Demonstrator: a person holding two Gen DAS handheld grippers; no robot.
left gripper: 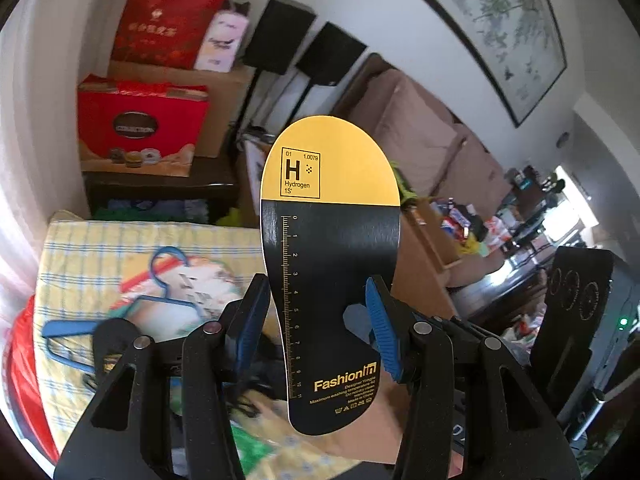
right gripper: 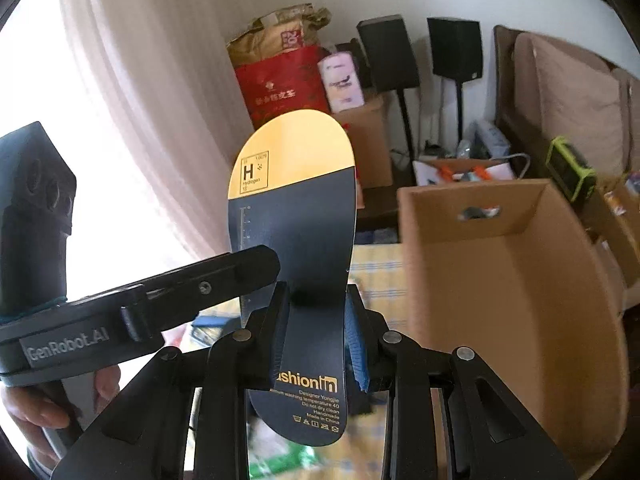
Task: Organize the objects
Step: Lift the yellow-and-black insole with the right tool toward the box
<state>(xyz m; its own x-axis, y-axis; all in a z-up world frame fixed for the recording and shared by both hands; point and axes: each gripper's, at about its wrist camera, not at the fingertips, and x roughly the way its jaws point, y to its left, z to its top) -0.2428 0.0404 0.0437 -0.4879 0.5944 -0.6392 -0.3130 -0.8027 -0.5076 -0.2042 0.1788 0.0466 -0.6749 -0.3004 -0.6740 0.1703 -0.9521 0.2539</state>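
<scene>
Black linkage arms fill the foreground; between them an insole [right gripper: 296, 280] is clamped by the right tool [right gripper: 316, 340] at its heel half, left of an open cardboard box [right gripper: 520, 280] (likely its destination). Its long axis is held upright, yellow toe up. In the other view a like insole [left gripper: 332, 272] is gripped by the left tool [left gripper: 316, 332], upright too.
</scene>
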